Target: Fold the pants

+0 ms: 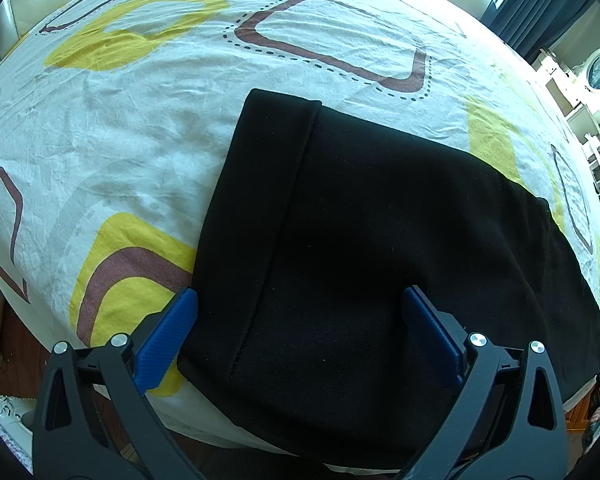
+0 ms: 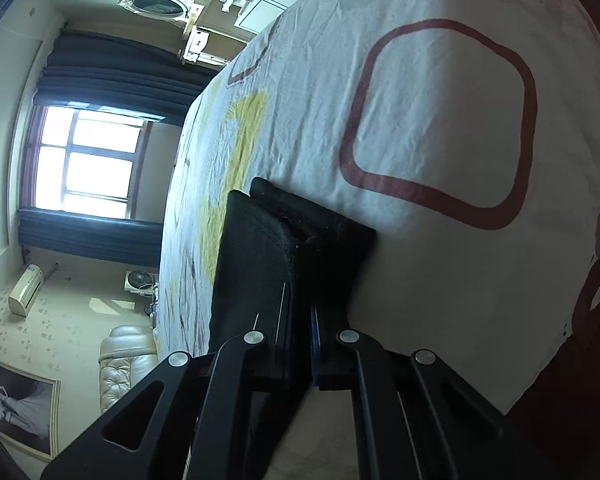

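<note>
The black pants (image 1: pixel 380 240) lay flat on the bed sheet (image 1: pixel 140 140), at the near edge of the bed. The sheet was white with yellow and brown rounded squares on it. A stitched hem band ran along the left side of the pants in the left wrist view.

The left hand-held gripper (image 1: pixel 300 332) pointed steeply down at the pants from above. Its two blue pads (image 1: pixel 168 340) were spread wide apart, one over the left edge of the cloth and one over the middle. Nothing was pinched between them. It is hard to tell if the pads touched the cloth.

The right hand-held gripper (image 2: pixel 300 320) was tipped over on its side, so the room looked turned in its view. It pointed partly down, along the bed. Its fingers were pressed close together, with only a thin blue strip showing between them. They pinched a fold of the black pants (image 2: pixel 268 248), and that part of the cloth stood up off the sheet (image 2: pixel 440 120) in layers. Far behind were a bright window (image 2: pixel 84 160), dark curtains (image 2: pixel 112 80) and a padded headboard (image 2: pixel 128 364).
</note>
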Demonstrator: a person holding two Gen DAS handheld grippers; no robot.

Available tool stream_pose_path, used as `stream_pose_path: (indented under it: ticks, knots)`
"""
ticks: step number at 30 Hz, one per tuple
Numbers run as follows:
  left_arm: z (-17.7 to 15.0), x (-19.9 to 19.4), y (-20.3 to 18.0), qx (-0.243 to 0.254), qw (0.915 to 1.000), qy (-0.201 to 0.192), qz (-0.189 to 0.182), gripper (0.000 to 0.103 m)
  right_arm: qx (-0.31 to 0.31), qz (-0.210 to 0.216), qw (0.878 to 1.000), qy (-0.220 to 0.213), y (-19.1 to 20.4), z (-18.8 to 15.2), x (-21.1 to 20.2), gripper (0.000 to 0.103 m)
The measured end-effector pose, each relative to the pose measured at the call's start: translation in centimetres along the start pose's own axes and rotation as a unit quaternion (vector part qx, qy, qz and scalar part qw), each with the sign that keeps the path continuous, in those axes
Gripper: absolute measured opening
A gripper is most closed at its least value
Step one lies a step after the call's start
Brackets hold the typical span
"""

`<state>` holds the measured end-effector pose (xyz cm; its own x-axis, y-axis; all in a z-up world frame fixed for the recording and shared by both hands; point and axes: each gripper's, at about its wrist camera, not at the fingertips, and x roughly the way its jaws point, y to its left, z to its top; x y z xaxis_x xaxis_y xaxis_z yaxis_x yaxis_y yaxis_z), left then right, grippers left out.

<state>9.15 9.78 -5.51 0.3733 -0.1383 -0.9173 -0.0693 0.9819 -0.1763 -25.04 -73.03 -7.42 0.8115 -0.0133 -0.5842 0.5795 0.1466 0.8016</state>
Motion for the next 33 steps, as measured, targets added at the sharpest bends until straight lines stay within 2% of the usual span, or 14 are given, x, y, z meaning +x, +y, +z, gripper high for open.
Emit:
stream_pose_path:
  ticks: [4,7,8,9,10,11,16,20,22,24,25,28,31,33]
  knots:
    - [0.0,0.0,0.0,0.000,1.0000,0.000,0.000,0.101,-0.017,0.031,0.999,0.017,0.9,-0.2,0.4,0.010]
    - [0.0,0.0,0.0,0.000,1.0000,0.000,0.001,0.101,-0.019,0.049,0.998,0.030,1.2,0.4,0.9,0.053]
    - [0.0,0.0,0.0,0.000,1.0000,0.000,0.001,0.101,-0.017,0.056,0.998,0.032,1.4,0.5,1.0,0.056]
    - [0.0,0.0,0.0,0.000,1.0000,0.000,0.000,0.101,-0.020,0.051,0.998,0.031,1.6,0.6,1.2,0.055]
    - [0.0,0.0,0.0,0.000,1.0000,0.000,0.000,0.101,-0.027,0.043,0.998,0.024,1.8,0.7,1.2,0.034]
    - [0.0,0.0,0.0,0.000,1.0000,0.000,0.000,0.101,-0.032,0.039,0.999,0.020,1.8,0.8,1.2,0.005]
    - [0.2,-0.7,0.3,-0.006,0.9999,-0.010,-0.006,0.101,-0.021,0.008,1.000,0.007,-0.2,0.2,-0.1,0.005]
    - [0.4,-1.2,0.8,-0.024,0.9991,-0.030,-0.020,0.101,0.000,0.029,1.000,0.006,-1.5,0.1,-0.2,0.005]
    - [0.4,-0.2,1.3,-0.033,0.9993,-0.006,-0.018,0.101,0.001,0.030,1.000,0.007,-1.1,0.3,-0.5,0.007]
    - [0.5,0.1,1.8,-0.042,0.9986,0.001,-0.031,0.101,-0.022,0.009,1.000,0.001,-0.2,0.7,-1.4,0.008]
    - [0.5,0.0,1.9,-0.045,0.9984,0.000,-0.034,0.101,-0.041,-0.012,0.999,-0.007,0.4,1.0,-2.0,0.012]
    - [0.4,0.1,1.7,-0.040,0.9988,0.002,-0.027,0.101,-0.092,-0.053,0.994,-0.030,2.1,2.3,-3.8,0.045]
    - [0.5,0.2,1.6,-0.040,0.9989,0.003,-0.025,0.101,-0.122,-0.025,0.991,-0.038,3.7,4.2,-5.0,0.069]
    - [0.4,0.1,1.7,-0.042,0.9988,0.003,-0.027,0.101,-0.147,-0.017,0.989,-0.011,4.8,5.6,-4.6,0.071]
